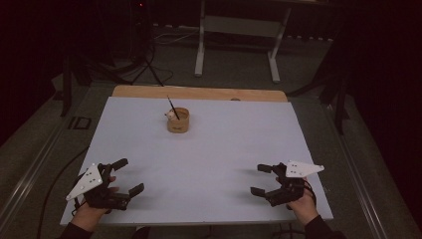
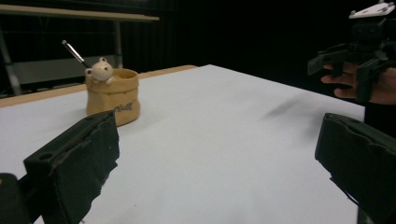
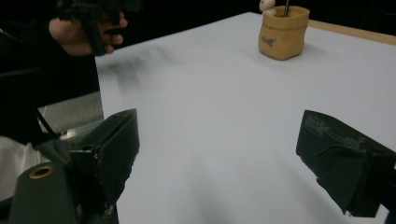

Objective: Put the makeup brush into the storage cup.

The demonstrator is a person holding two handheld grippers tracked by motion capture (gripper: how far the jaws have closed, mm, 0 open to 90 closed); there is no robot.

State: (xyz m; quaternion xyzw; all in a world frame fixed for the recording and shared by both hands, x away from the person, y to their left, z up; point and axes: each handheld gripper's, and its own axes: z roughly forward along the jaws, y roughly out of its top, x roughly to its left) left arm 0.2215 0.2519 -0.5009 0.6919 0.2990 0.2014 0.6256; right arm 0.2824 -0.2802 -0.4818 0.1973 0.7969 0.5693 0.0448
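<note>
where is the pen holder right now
In the high view the tan pen holder stands upright toward the table's far edge, near the middle, well beyond both open grippers, with a dark pen sticking out.

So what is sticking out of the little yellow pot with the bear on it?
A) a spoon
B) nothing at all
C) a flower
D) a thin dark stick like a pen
D: a thin dark pen-like stick leans out of the yellow pot beside the small bear figure on its rim; the high view shows it slanting up from the pot too.
</note>
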